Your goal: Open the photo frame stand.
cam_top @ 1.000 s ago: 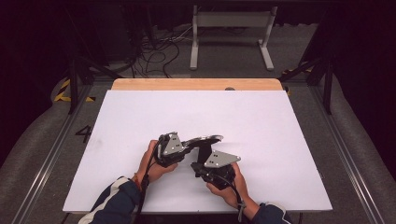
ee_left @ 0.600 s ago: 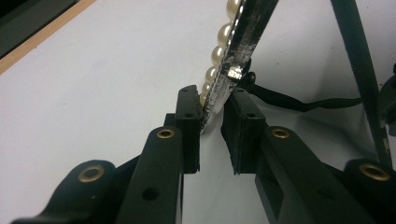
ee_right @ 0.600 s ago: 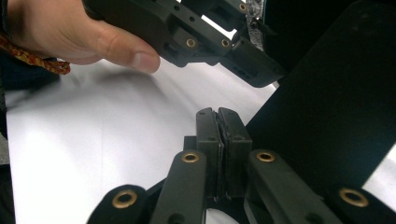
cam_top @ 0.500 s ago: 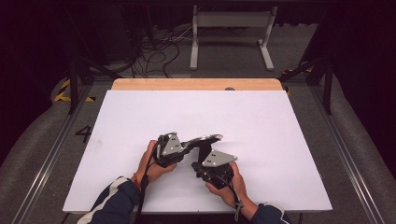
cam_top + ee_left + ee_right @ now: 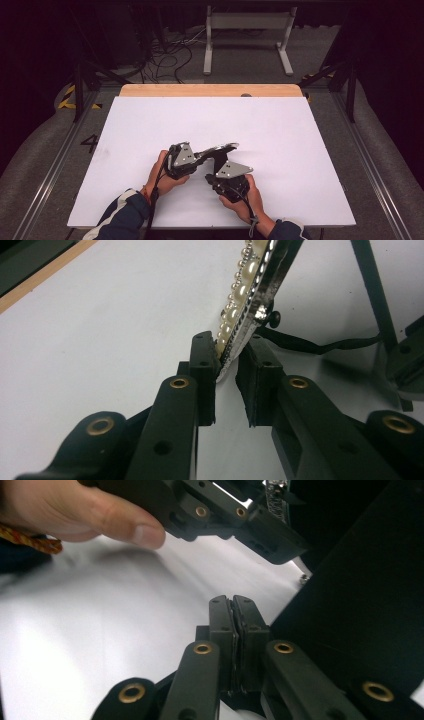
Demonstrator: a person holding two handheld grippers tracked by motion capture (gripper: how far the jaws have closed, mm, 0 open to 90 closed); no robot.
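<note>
**Pearl-edged frame pinched at its corner, back panel by the other tongs**

The left gripper has its jaws closed on the lower corner of a picture frame, whose rim carries a row of pearl beads and a silvery beaded edge. The jaws have just been closing a little, with the frame's edge between the pads. From the pinch the frame rises up and away from the jaws, tilted off the white table. A thin black strap hangs behind it, to the right of the jaws.

In the high view the left gripper points toward the right gripper, and the frame spans the gap just beyond both.

The right gripper has its jaws pressed fully together; whether anything thin sits between them cannot be told. A black panel stands just to the right of its jaws, and the left hand is above them.
</note>
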